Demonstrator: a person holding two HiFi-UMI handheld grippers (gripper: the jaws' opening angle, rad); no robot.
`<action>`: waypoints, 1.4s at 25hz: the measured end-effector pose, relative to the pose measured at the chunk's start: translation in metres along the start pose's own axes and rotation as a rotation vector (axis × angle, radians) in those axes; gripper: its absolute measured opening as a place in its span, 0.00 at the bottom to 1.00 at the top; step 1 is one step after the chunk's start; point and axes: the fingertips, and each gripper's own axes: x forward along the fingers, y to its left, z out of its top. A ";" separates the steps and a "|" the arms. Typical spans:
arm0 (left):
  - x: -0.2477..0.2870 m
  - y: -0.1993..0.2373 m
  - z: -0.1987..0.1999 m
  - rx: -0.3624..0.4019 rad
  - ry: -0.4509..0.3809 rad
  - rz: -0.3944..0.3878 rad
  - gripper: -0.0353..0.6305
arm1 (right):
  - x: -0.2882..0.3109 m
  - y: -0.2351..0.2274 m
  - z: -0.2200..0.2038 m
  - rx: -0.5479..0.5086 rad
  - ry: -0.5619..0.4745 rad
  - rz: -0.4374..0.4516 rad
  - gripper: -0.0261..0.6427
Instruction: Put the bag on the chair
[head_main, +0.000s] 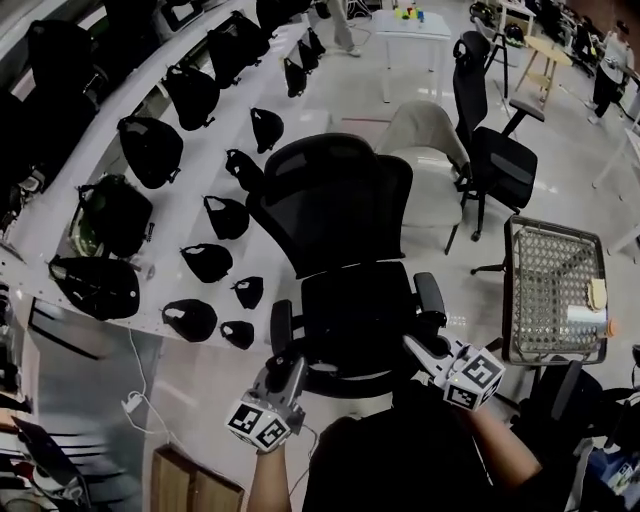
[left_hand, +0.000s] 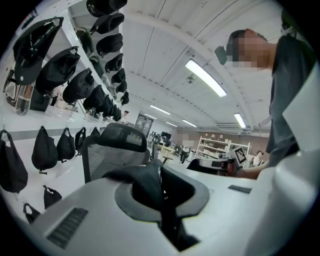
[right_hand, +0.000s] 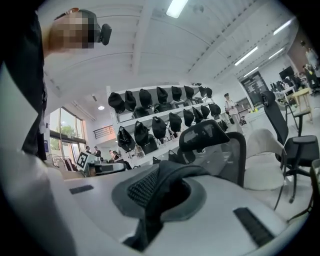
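Note:
A black mesh office chair (head_main: 345, 215) stands right in front of me, its seat (head_main: 355, 315) bare. My left gripper (head_main: 283, 372) is at the seat's near left corner and my right gripper (head_main: 420, 350) at its near right armrest. In the left gripper view the left gripper (left_hand: 159, 200) is shut on a black strap of the bag (left_hand: 146, 182), with the chair (left_hand: 117, 145) beyond. The right gripper (right_hand: 159, 196) is likewise shut on a black mesh part of the bag (right_hand: 150, 186), facing the chair (right_hand: 215, 137). The dark mass (head_main: 400, 455) between my arms seems to be the bag's body.
A white shelf wall (head_main: 190, 215) hung with several black bags runs along the left. Behind the chair stand a white chair (head_main: 425, 150) and another black chair (head_main: 495, 155). A wire basket cart (head_main: 553, 290) is at the right, a cardboard box (head_main: 190, 485) at the lower left.

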 end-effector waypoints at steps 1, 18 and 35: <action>0.007 0.000 0.001 -0.016 -0.009 0.013 0.09 | 0.001 -0.007 0.004 0.012 0.002 0.014 0.07; 0.071 0.033 0.006 -0.143 -0.047 0.239 0.09 | 0.061 -0.089 0.021 0.089 0.073 0.184 0.07; 0.134 0.143 -0.028 -0.225 0.062 0.131 0.09 | 0.144 -0.161 -0.023 0.099 0.186 0.050 0.07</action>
